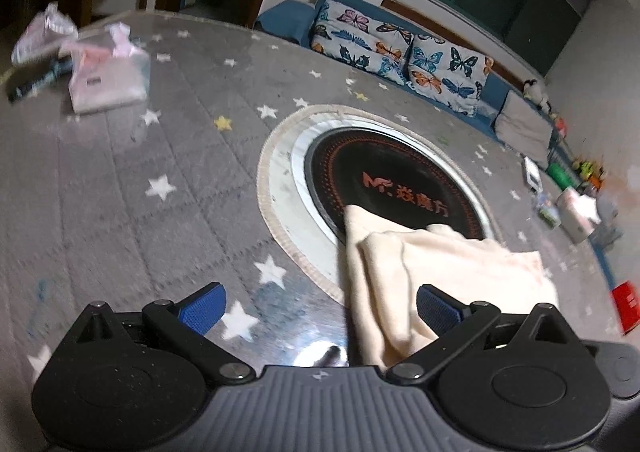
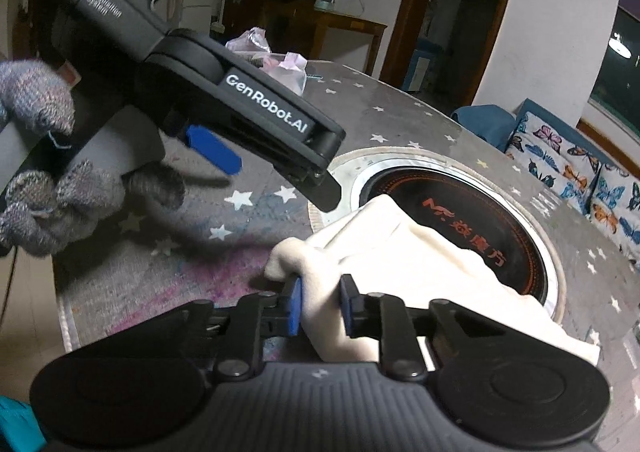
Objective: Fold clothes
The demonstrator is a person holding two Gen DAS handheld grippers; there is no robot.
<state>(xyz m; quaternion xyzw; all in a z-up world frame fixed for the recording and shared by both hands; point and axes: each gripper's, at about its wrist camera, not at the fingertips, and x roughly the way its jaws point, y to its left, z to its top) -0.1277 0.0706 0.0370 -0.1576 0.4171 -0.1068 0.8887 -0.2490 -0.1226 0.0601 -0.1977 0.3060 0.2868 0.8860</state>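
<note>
- The right claw [image 2: 319, 306] is clenched on a bunched fold of the cream cloth [image 2: 404, 252]; the fabric is pinched between its two blue pads and puffs out just ahead of them.
- From that pinch the cream cloth spreads ahead and to the right of the right claw, lying over the near edge of the round black cooktop [image 2: 472, 220] set into the table [image 2: 400, 112].
- The left claw [image 1: 320, 304] is released, its blue pads spread wide above the star-patterned table cover [image 1: 160, 188].
- In the left wrist view the cream cloth lies ahead of the left claw's right finger [image 1: 438, 306], which stands in front of the fabric; whether it touches the cloth I cannot tell.
- A gloved hand [image 2: 40, 188] grips the left claw's handle, up and to the left of the right claw.
- Far ahead and left of the left claw lie some plastic-wrapped packets [image 1: 104, 72].
- Butterfly-print cushions [image 1: 400, 48] sit on a blue sofa beyond the table.
</note>
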